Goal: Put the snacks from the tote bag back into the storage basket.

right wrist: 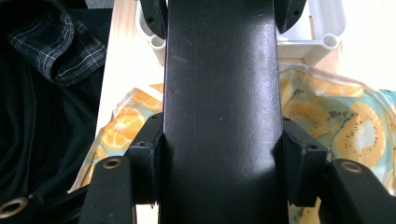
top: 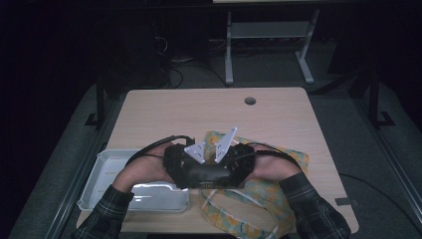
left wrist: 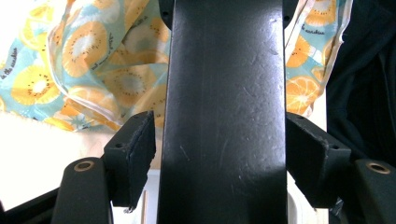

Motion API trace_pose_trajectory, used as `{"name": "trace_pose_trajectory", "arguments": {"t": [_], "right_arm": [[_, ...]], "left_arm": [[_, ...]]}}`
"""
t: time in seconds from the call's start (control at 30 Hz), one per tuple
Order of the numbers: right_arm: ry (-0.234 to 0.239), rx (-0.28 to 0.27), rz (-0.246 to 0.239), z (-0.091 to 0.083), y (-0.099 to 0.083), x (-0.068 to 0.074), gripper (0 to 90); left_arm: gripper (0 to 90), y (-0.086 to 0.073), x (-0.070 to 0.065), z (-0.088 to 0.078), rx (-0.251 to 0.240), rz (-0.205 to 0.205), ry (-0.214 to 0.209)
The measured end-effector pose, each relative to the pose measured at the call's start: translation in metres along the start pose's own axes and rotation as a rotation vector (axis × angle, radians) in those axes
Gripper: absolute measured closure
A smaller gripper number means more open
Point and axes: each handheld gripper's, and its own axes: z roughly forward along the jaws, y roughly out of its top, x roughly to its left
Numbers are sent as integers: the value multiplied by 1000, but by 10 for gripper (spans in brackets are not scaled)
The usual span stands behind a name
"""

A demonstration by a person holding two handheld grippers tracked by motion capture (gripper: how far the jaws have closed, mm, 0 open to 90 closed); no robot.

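Observation:
A flat black case (top: 206, 175) with a scuffed glossy face is held between my two grippers at the table's near side. In the left gripper view the case (left wrist: 224, 116) stands between the jaws of my left gripper (left wrist: 219, 154). The right pad is against it and a narrow gap shows at the left pad (left wrist: 137, 149). My right gripper (right wrist: 222, 158) has both pads pressed on the sides of the case (right wrist: 219, 93). In the high view the left gripper (top: 191, 173) and the right gripper (top: 224, 173) face each other, hands close together.
A cloth printed with orange and kiwi slices (top: 259, 199) (left wrist: 107, 70) (right wrist: 345, 121) lies under the hands on the wooden table (top: 199, 109). A white tray (top: 107, 174) (right wrist: 322, 42) sits at the near left. A cable hole (top: 250, 101) is at the far side.

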Motion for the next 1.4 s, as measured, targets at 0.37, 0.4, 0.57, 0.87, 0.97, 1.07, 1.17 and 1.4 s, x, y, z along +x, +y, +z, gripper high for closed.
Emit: {"name": "trace_pose_trajectory", "arguments": {"t": [0.37, 0.4, 0.57, 0.87, 0.97, 1.07, 1.17, 1.4], "right_arm": [[-2, 4, 1, -1, 0, 1, 418], [-4, 4, -2, -1, -1, 1, 417], [-5, 11, -5, 0, -1, 1, 416], [-22, 6, -1, -1, -3, 2, 319], [-29, -22, 15, -6, -6, 2, 299], [-46, -49, 22, -13, -10, 1, 282], [-49, -63, 49, -20, -14, 2, 273], [-102, -107, 82, -33, -29, 3, 254]], "left_arm": [[397, 0, 0, 2, 2, 7, -7], [402, 0, 0, 2, 0, 6, -7], [420, -2, 1, 4, -9, 12, -12], [427, -5, 1, 2, -10, 9, -6], [427, -8, 1, -1, -34, 2, -15], [426, -10, 0, -2, -37, -1, -15], [426, -13, 0, -5, -46, -7, -11], [426, -23, 1, -12, -48, -15, 5]]}}
